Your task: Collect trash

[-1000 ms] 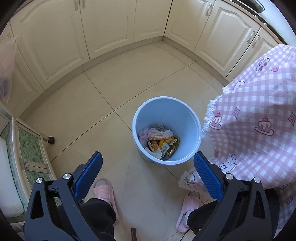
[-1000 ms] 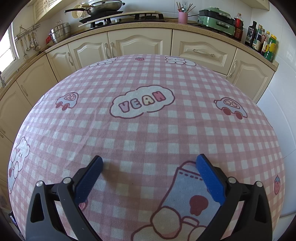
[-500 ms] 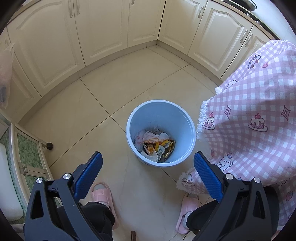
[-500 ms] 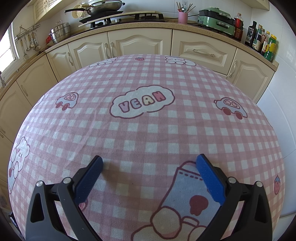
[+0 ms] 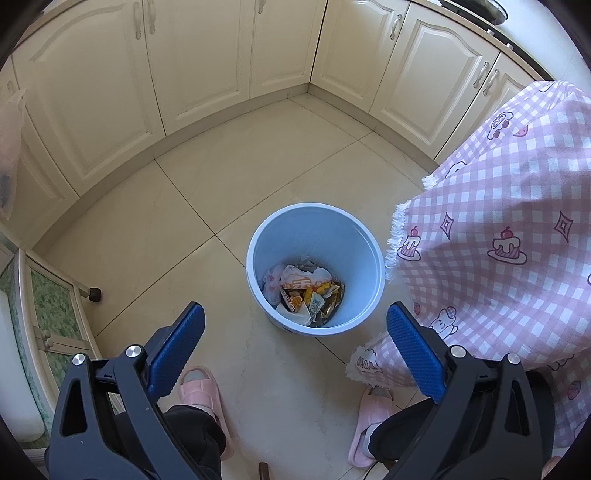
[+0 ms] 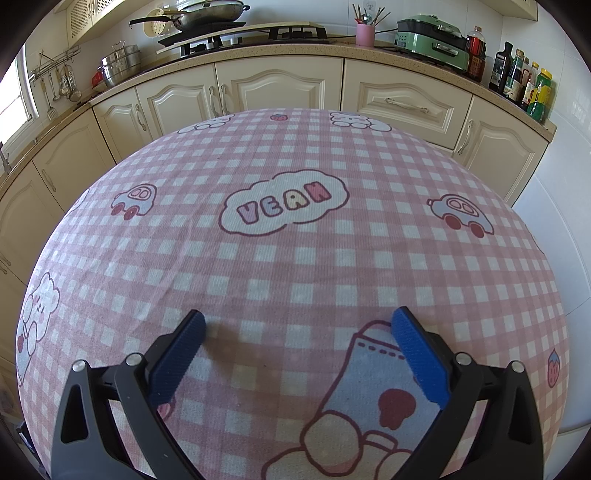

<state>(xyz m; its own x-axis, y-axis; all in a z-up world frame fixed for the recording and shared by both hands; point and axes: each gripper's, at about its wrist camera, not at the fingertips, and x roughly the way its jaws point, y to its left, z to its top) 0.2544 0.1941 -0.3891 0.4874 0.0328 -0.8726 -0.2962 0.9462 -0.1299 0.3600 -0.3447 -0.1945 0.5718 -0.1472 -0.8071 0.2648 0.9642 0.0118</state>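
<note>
A light blue trash bin (image 5: 347,236) stands on the tiled floor beside the hanging edge of a pink checked tablecloth (image 5: 498,229). Crumpled wrappers and paper (image 5: 303,291) lie at its bottom. My left gripper (image 5: 295,317) hovers high above the floor on the near side of the bin, open, nothing between its blue pads. My right gripper (image 6: 297,325) rests low over the pink checked tablecloth (image 6: 295,251) on the table top, open and holding nothing. No loose trash shows on the cloth.
Cream cabinets (image 5: 207,74) wrap round the floor corner. A person's feet in pink slippers (image 5: 201,387) stand below the left gripper. A glass-fronted cabinet (image 5: 48,317) is at left. Beyond the table, a counter carries a stove with a wok (image 6: 207,14), pots, bottles (image 6: 524,81).
The left gripper has risen and drawn back, so the bin looks smaller and sits lower in its view. The right gripper has not moved.
</note>
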